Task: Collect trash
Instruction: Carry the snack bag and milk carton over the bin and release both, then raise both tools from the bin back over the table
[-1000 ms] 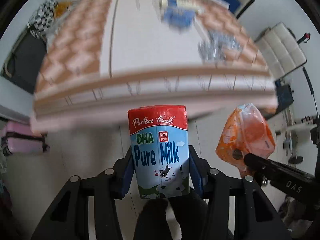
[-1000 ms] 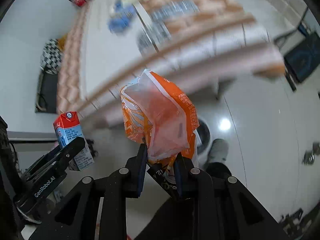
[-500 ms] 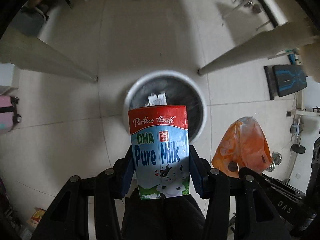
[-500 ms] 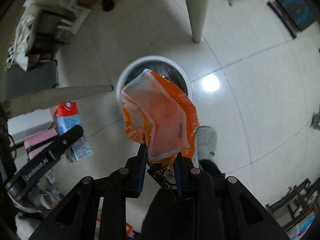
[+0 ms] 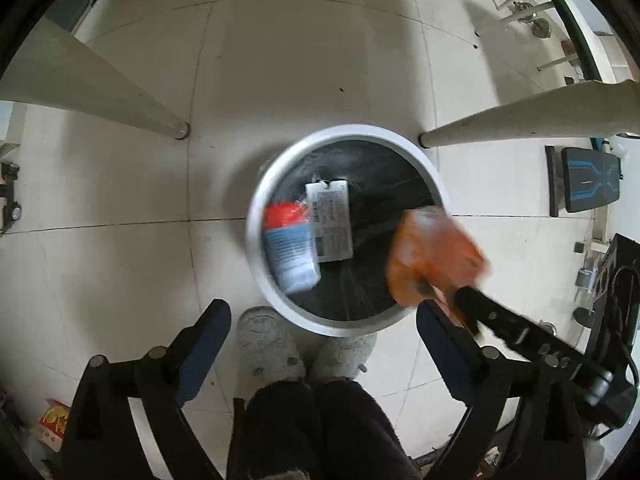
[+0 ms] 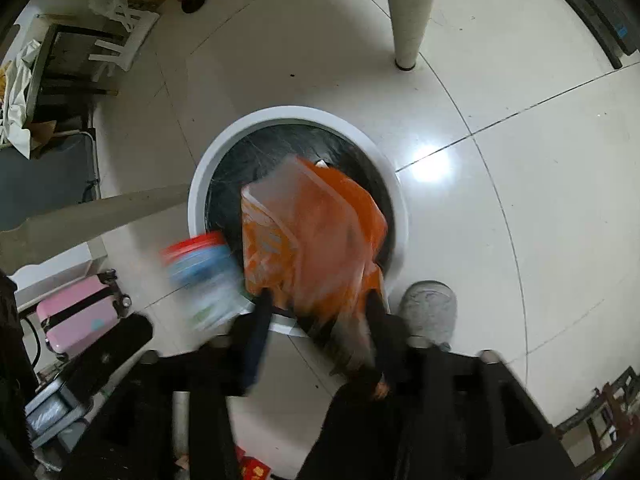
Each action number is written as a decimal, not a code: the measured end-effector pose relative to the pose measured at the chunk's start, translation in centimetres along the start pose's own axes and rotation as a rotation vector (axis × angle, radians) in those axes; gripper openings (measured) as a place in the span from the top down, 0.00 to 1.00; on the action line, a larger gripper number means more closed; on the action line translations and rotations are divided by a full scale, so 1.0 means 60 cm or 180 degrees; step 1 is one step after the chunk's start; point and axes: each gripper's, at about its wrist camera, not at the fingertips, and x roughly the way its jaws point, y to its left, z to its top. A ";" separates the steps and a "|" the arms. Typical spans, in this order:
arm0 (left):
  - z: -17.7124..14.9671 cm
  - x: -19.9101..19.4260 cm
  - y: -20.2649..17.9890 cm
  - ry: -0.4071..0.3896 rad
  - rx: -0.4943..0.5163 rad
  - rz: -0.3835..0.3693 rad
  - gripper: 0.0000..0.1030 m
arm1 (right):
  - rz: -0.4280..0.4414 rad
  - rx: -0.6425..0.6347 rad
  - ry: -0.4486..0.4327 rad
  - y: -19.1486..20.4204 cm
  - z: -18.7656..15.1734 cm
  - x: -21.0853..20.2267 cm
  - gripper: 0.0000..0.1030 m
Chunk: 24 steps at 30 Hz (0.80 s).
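My left gripper is spread and empty, its carton blurred at the bin's left rim, while my right gripper's jaws look parted around the bag over the bin, so both drops seem nearly done.

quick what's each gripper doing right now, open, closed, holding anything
Left gripper: open, empty; the milk carton is blurred over the trash bin.
Right gripper: cannot be told; the orange bag is blurred between its fingers.

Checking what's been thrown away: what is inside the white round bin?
Inside the white round bin, over its black liner: a blurred red-and-blue milk carton and a white printed packet. The orange plastic wrapper hides the right side.
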 end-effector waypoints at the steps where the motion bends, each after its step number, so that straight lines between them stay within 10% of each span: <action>1: 0.000 -0.005 -0.001 -0.0039 0.0009 0.0054 0.08 | 0.0026 -0.0011 -0.0030 -0.001 0.003 -0.001 0.26; 4: -0.013 -0.030 0.005 -0.0227 0.0000 0.0235 0.08 | -0.0067 -0.0117 -0.0136 0.008 0.003 -0.002 0.02; 12: -0.054 -0.069 0.005 -0.0390 0.0059 0.0646 0.07 | -0.0668 -0.0557 -0.0350 0.053 -0.021 -0.052 0.02; 24: -0.095 -0.180 -0.016 -0.0464 0.0108 0.0692 0.08 | -0.0813 -0.0716 -0.0461 0.098 -0.083 -0.207 0.02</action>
